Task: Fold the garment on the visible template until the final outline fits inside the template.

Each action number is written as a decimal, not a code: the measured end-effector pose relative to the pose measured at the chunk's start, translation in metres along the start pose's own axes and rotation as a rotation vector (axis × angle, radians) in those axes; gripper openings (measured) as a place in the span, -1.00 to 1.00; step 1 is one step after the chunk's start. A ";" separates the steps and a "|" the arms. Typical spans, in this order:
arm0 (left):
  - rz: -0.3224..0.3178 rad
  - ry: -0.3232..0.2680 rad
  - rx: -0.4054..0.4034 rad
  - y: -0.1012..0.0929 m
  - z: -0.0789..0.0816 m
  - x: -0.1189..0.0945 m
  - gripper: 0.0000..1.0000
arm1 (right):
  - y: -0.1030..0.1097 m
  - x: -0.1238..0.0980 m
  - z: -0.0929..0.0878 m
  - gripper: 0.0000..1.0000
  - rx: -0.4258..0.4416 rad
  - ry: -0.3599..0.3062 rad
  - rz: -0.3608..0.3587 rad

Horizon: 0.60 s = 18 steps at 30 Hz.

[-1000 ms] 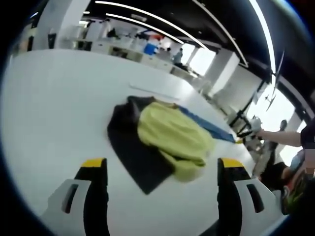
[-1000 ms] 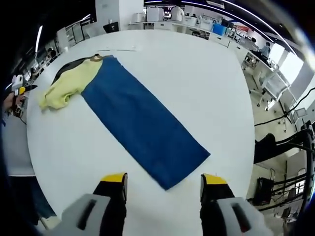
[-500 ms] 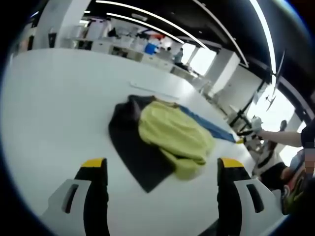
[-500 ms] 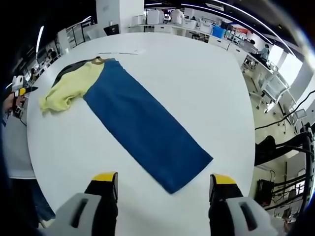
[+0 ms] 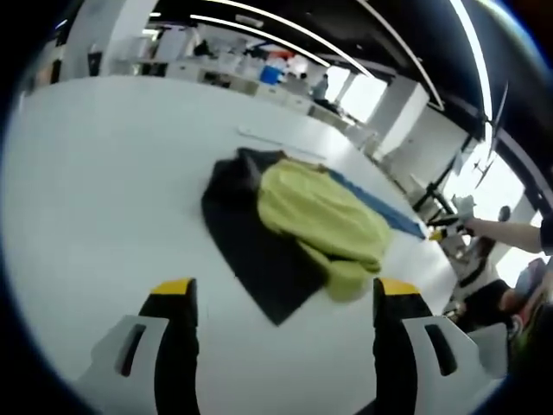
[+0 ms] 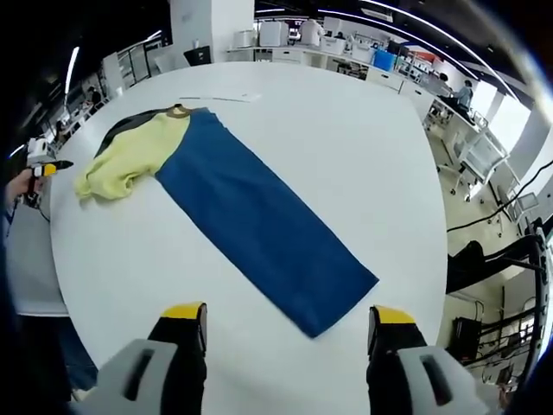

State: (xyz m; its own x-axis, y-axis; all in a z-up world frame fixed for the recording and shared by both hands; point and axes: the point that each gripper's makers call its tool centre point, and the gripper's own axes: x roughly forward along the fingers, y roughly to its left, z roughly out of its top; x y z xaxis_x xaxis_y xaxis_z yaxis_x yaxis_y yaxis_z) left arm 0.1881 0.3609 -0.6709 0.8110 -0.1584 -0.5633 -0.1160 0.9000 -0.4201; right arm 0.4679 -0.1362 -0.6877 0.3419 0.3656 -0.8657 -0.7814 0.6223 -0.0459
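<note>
My left gripper (image 5: 281, 298) is spread wide and holds nothing, its yellow-tipped jaws hanging over the white round counter (image 5: 95, 190) just short of the dark template sheet (image 5: 259, 259). My right gripper (image 6: 281, 320) is likewise released and empty, jaws either side of the near end of the long blue cloth (image 6: 259, 225). One crumpled yellow-green garment (image 5: 324, 220) lies on the template, its edge touching the blue cloth. Nothing lies between either gripper and the cloths. One template, one garment, one blue cloth.
</note>
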 end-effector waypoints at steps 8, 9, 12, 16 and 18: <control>0.015 0.034 -0.018 0.002 -0.017 0.013 0.29 | 0.005 -0.004 0.003 0.52 -0.002 -0.016 0.007; 0.017 0.035 -0.020 0.003 -0.018 0.014 0.27 | 0.007 -0.005 0.004 0.51 -0.003 -0.022 0.010; 0.021 0.042 -0.024 0.003 -0.022 0.017 0.15 | 0.014 -0.006 0.009 0.50 -0.001 -0.042 0.019; 0.029 0.048 -0.035 0.003 -0.025 0.020 0.01 | 0.023 -0.006 0.017 0.49 -0.012 -0.064 0.035; 0.027 0.050 -0.038 0.002 -0.027 0.021 -0.07 | 0.032 -0.007 0.025 0.47 -0.008 -0.098 0.061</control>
State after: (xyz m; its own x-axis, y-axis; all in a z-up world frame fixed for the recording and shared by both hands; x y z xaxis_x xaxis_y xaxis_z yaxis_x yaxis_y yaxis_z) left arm 0.1895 0.3482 -0.7021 0.7777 -0.1555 -0.6091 -0.1598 0.8882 -0.4308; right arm 0.4537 -0.1013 -0.6709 0.3427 0.4687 -0.8142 -0.8064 0.5914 0.0011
